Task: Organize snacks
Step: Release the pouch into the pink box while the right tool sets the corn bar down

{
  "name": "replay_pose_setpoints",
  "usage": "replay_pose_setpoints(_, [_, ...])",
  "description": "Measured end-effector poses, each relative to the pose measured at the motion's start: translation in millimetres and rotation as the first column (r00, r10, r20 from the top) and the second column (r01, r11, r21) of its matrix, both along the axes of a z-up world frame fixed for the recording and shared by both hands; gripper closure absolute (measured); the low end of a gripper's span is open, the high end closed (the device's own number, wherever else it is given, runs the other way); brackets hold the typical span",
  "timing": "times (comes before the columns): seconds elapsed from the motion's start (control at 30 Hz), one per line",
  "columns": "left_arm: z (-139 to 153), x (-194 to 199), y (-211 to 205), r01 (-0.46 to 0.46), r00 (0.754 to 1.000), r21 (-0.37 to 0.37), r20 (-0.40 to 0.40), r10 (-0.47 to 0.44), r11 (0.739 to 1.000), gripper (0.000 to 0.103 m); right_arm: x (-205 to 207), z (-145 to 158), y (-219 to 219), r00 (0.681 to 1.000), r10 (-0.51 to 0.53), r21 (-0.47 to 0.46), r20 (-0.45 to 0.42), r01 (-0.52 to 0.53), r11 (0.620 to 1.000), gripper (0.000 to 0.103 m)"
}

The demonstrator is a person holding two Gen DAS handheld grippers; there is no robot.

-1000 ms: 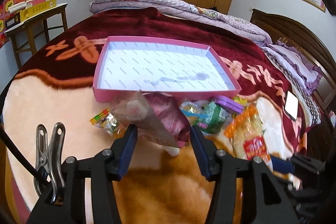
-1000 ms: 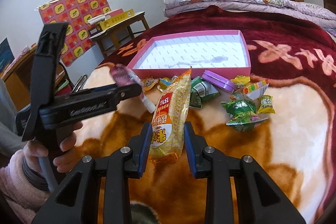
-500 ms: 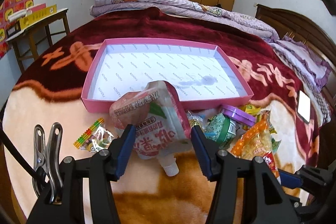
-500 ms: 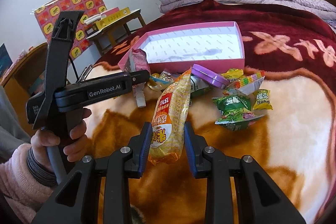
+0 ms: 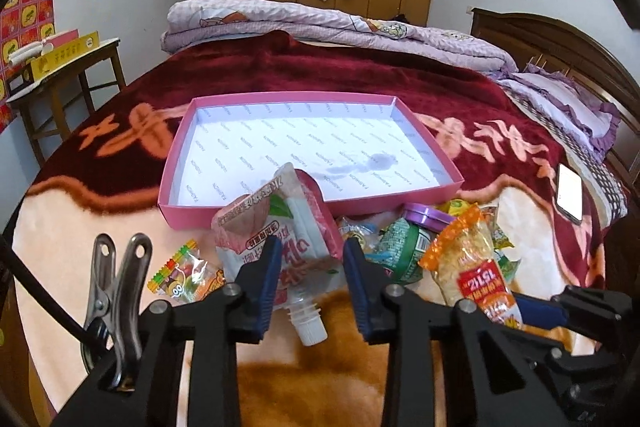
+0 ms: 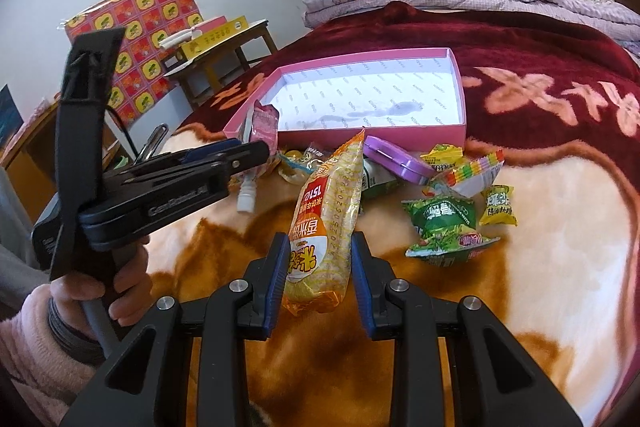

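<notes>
A pink spouted drink pouch (image 5: 288, 227) hangs cap down between the pads of my left gripper (image 5: 308, 247), whose jaws are closing and pinch its lower part. It hovers just in front of the shallow pink box (image 5: 188, 215), whose white lining is bare. In the right wrist view the left gripper (image 6: 256, 151) shows from the side, held by a hand, with the pouch (image 6: 264, 125) upright at the box (image 6: 400, 139) corner. My right gripper (image 6: 318, 243) is shut on a long yellow-orange snack bag (image 6: 328, 211), raised over the blanket; the same bag (image 5: 472, 259) shows in the left wrist view.
Loose snacks lie on the blanket before the box: a purple tin (image 6: 400, 159), green packets (image 6: 444, 223), yellow candies (image 6: 498, 203) and a striped candy bag (image 5: 180, 267). A phone (image 5: 570, 193) lies at the right. A wooden table (image 5: 60, 75) stands left of the bed.
The left gripper's jaws have drawn much closer together on the pouch, which now stands narrower and more upright between them. The right gripper and its bag have stayed put.
</notes>
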State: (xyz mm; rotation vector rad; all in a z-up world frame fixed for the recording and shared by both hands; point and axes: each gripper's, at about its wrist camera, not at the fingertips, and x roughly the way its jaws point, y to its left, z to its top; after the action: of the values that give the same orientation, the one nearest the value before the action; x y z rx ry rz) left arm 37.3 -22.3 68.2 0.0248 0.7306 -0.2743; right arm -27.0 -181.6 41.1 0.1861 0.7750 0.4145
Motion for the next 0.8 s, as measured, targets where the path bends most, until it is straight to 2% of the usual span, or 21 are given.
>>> replay_pose_setpoints(0.3, [22.2, -13.1, 10.1, 0.007, 0.999, -0.032, 0.043, -0.005, 0.999, 0.073, 2.6, 9.0, -3.0, 1.000, -0.002, 0.008, 0.014, 0.002, 1.000, 0.071])
replay_pose_setpoints(0.53, [47.8, -15.1, 11.0, 0.016, 0.996, -0.012, 0.089, -0.015, 1.000, 0.073, 9.6, 25.0, 0.0, 0.999, 0.018, -0.015, 0.040, -0.017, 1.000, 0.071])
replay_pose_setpoints(0.77, [59.7, 3.2, 10.7, 0.009, 0.997, 0.005, 0.073, -0.010, 1.000, 0.073, 24.5, 43.1, 4.3, 0.997, 0.028, -0.062, 0.074, -0.023, 0.998, 0.071])
replay_pose_setpoints(0.8, [60.7, 6.7, 10.6, 0.006, 0.998, 0.008, 0.070, -0.006, 1.000, 0.074, 27.3, 44.7, 4.3, 0.997, 0.029, -0.065, 0.075, -0.024, 0.998, 0.075])
